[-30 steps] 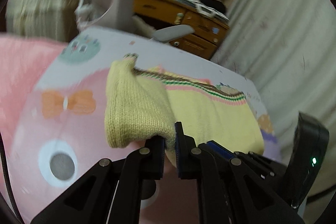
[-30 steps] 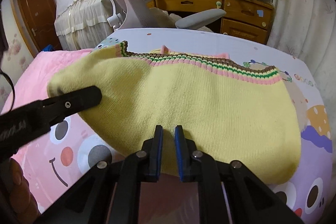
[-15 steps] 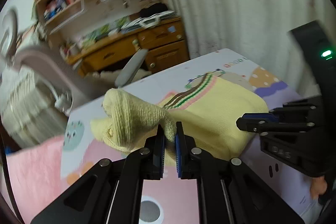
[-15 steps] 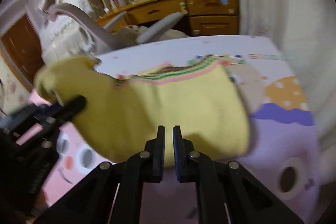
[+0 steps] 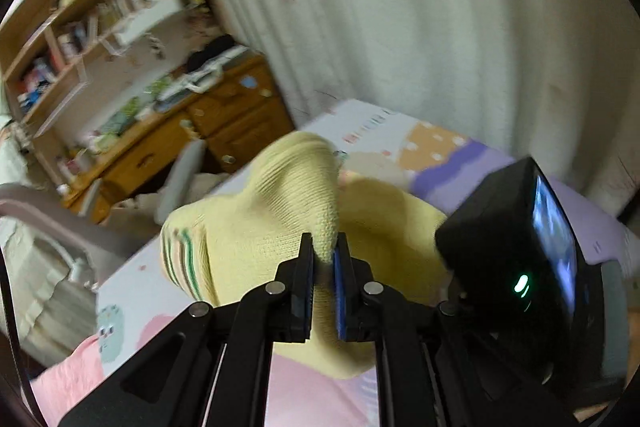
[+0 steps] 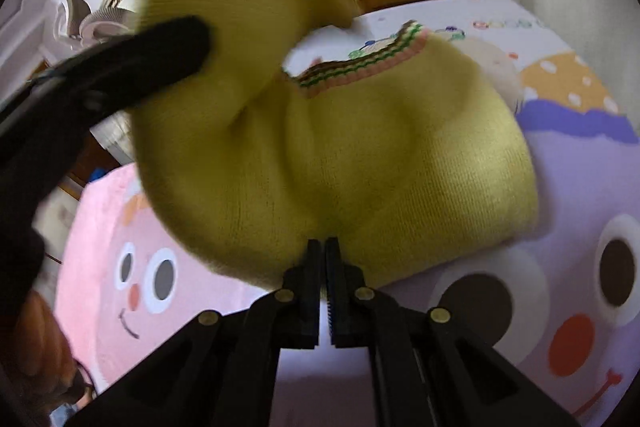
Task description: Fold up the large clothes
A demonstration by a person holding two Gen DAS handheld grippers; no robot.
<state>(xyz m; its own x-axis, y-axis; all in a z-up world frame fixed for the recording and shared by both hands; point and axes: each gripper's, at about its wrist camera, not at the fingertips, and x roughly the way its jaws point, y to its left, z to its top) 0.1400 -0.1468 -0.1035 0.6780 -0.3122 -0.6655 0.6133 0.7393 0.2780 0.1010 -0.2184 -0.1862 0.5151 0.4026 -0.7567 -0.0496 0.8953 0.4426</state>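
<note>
A yellow knit sweater (image 6: 360, 155) with a striped band (image 6: 360, 67) lies on the cartoon bed cover (image 6: 580, 187). My left gripper (image 5: 324, 255) is shut on a fold of the sweater (image 5: 280, 211) and holds it lifted over the rest of the garment. In the right wrist view its black fingers (image 6: 160, 51) show at the upper left with the raised cloth draped around them. My right gripper (image 6: 324, 247) is closing, its jaws almost together on the sweater's near edge, with a thin bit of knit between the pads. Its black body (image 5: 520, 267) fills the right of the left wrist view.
A pale curtain (image 5: 440, 27) hangs along the bed's far side. A wooden desk (image 5: 224, 131) with drawers, a bookshelf (image 5: 80, 7) and a grey office chair (image 5: 180, 179) stand past the bed's end. The cover's pink part (image 6: 100, 227) lies at the near left.
My left gripper has rolled and carried its fold of the sweater up and over toward the right gripper. The right gripper's jaws have drawn closer together at the near edge.
</note>
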